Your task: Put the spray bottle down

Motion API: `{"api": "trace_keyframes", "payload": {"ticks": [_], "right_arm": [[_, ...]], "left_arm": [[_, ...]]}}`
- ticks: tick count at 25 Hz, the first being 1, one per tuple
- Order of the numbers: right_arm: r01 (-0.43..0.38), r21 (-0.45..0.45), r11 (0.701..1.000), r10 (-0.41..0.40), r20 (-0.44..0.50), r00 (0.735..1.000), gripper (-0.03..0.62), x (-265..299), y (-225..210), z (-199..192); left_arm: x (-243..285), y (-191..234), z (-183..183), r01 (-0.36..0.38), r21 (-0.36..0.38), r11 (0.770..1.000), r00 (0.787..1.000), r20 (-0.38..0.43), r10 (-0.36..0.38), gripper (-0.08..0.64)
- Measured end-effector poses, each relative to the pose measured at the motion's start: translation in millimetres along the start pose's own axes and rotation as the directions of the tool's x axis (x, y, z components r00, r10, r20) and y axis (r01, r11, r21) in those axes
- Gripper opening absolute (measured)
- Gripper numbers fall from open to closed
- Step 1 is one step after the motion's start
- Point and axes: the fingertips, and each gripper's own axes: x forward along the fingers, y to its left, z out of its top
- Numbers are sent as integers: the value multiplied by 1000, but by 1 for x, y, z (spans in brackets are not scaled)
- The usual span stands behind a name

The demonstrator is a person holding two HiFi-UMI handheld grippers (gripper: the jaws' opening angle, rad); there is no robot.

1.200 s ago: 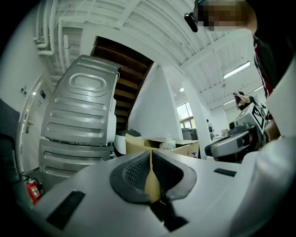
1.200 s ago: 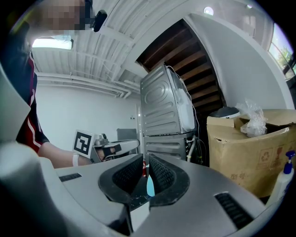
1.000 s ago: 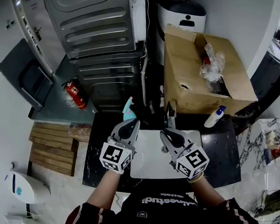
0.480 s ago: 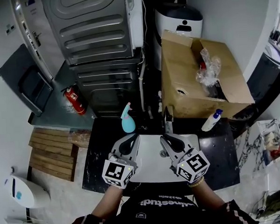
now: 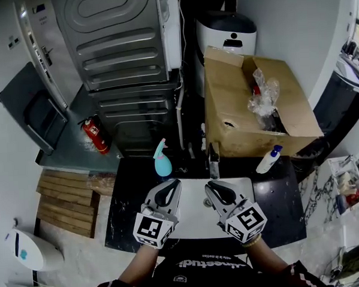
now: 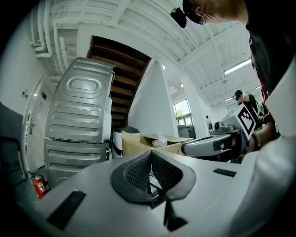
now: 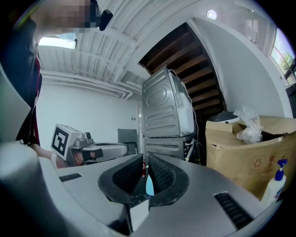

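Observation:
The teal spray bottle (image 5: 162,162) stands upright on the black counter (image 5: 125,200), behind the white sink's (image 5: 192,220) left corner. My left gripper (image 5: 171,183) hovers over the sink's left side, a short way in front of the bottle, shut and empty. In the left gripper view its pads (image 6: 138,169) meet with nothing between them. My right gripper (image 5: 210,184) is level with it over the sink's right side, also shut and empty. In the right gripper view a sliver of the bottle (image 7: 149,185) shows far behind the right gripper (image 7: 144,162).
A faucet (image 5: 214,160) rises behind the sink. A white bottle with a blue pump (image 5: 268,159) stands on the counter's right. A large open cardboard box (image 5: 249,100) sits behind it, a grey metal appliance (image 5: 124,59) at the back left, and a red fire extinguisher (image 5: 95,133) beside it.
My left gripper has drawn back from the spray bottle toward the person, and the bottle stays standing on the counter. The right gripper has hardly moved.

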Motion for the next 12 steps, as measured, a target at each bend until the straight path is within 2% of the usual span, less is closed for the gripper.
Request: {"api": "trace_keyframes", "payload": {"ticks": [5,12], "right_arm": [[13,-1,1000,-13,-5,1000,57,-1,-3,-2],[44,-13,999,-44,1,999,57,-8,-14,2]], "left_arm": [[2,3,5,2,-53,999,1000,17,-1,18],[12,-6,8,26,-38,999,999,25,-25,18]]}}
